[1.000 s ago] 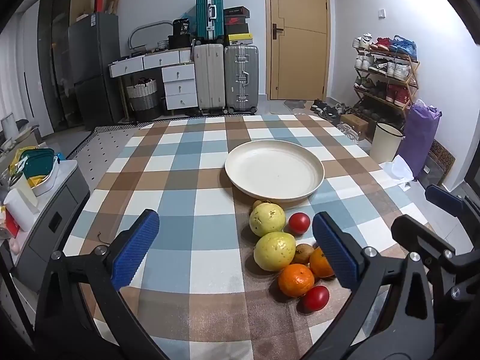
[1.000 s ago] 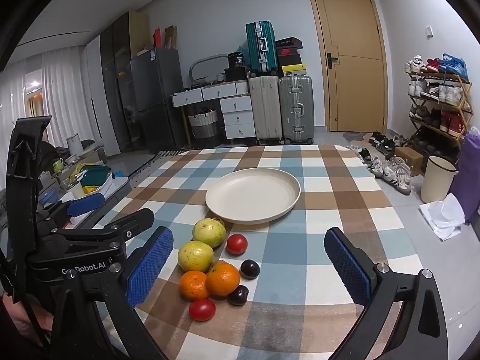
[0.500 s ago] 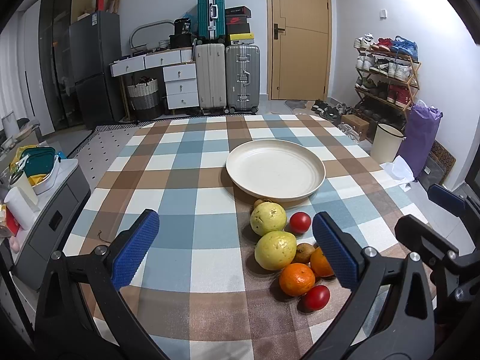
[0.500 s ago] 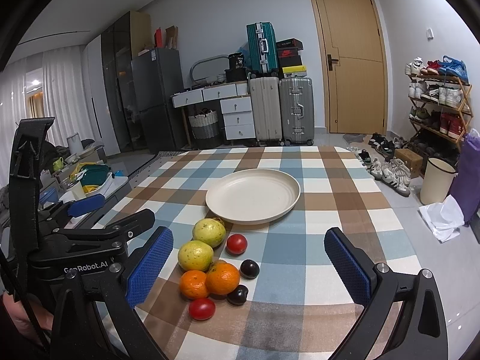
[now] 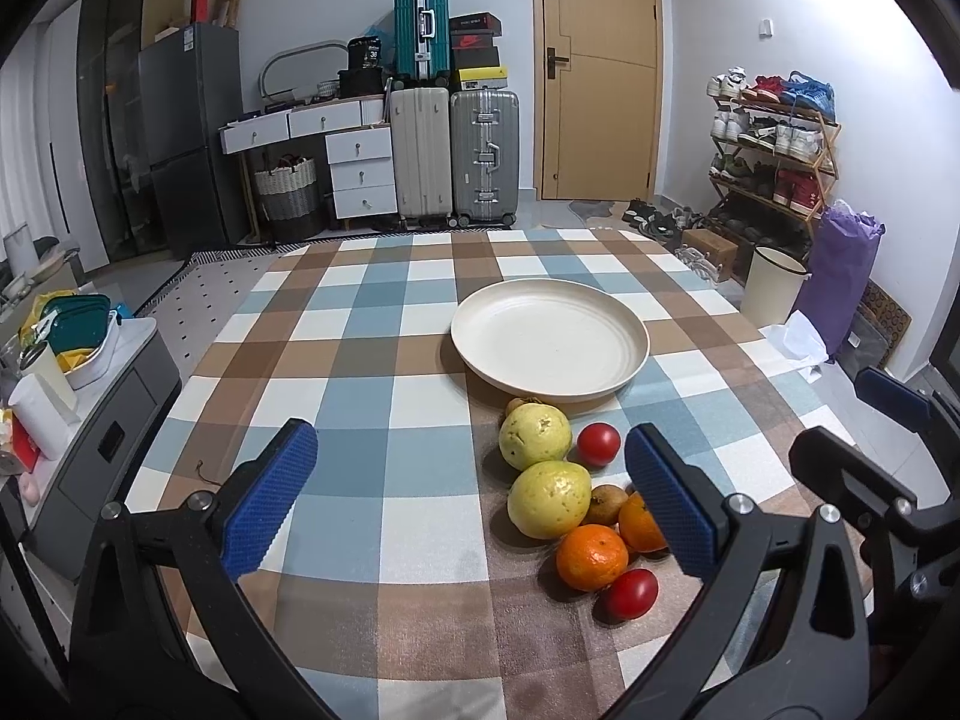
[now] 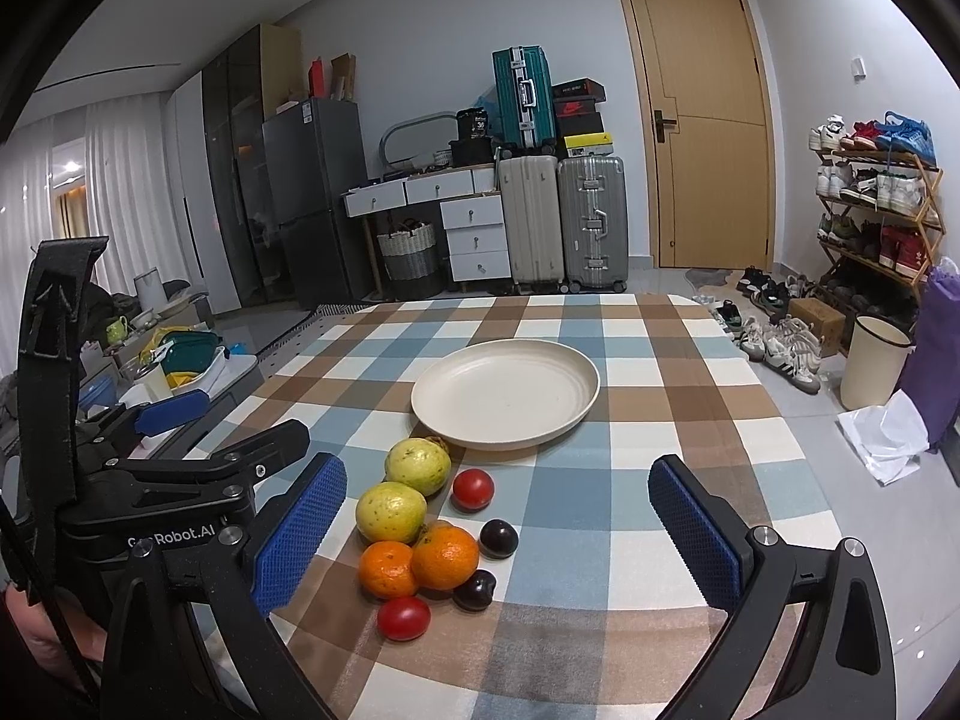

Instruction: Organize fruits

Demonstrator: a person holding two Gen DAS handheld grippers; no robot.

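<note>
Left gripper [image 5: 471,501]: spread wide with nothing between its blue pads, held low over the near part of the table, the fruit just to its right side.
Table [image 5: 360,360]: covered by a checked cloth in blue, brown and white.
Fruit pile: on the cloth at the near side of the plate, all outside it.
Guavas: two yellow-green ones, the far guava [image 5: 534,435] almost at the plate's rim, the near guava [image 5: 548,499] just in front of it.
Tomatoes: one tomato [image 5: 598,444] right of the far guava, a second tomato [image 5: 630,594] at the near end of the pile.
Oranges: two oranges [image 6: 417,561] side by side, touching, between the near guava and the second tomato.
Plums: two dark plums [image 6: 498,538] right of the oranges.
Plate [image 5: 630,354]: cream, round, bare inside, at the table's middle.
Right gripper [image 6: 498,531]: released and wide apart, empty, hanging above the near table edge with the pile between its pads and towards the left one.
</note>
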